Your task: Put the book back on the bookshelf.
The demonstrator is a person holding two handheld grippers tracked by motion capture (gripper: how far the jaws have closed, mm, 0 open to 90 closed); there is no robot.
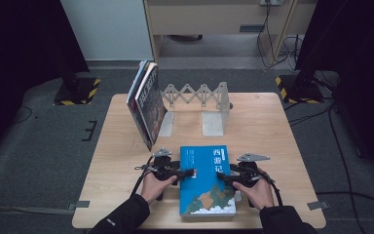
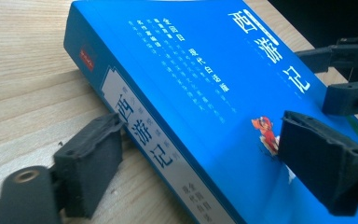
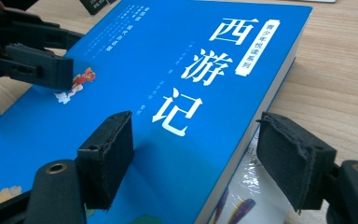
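Observation:
A thick blue book with white Chinese title characters lies flat near the table's front edge. My left gripper reaches in from the book's left. In the left gripper view its jaws straddle the spine of the book, one pad beside the spine on the wood and one over the cover, without a visible squeeze. My right gripper comes in from the right. In the right gripper view its jaws stand apart around the page edge of the book. A glossy printed surface shows under that edge.
Several books lean upright at the left end of an expanding metal bookend rack at the back of the wooden table. Dark stands with striped bases flank the table on the floor.

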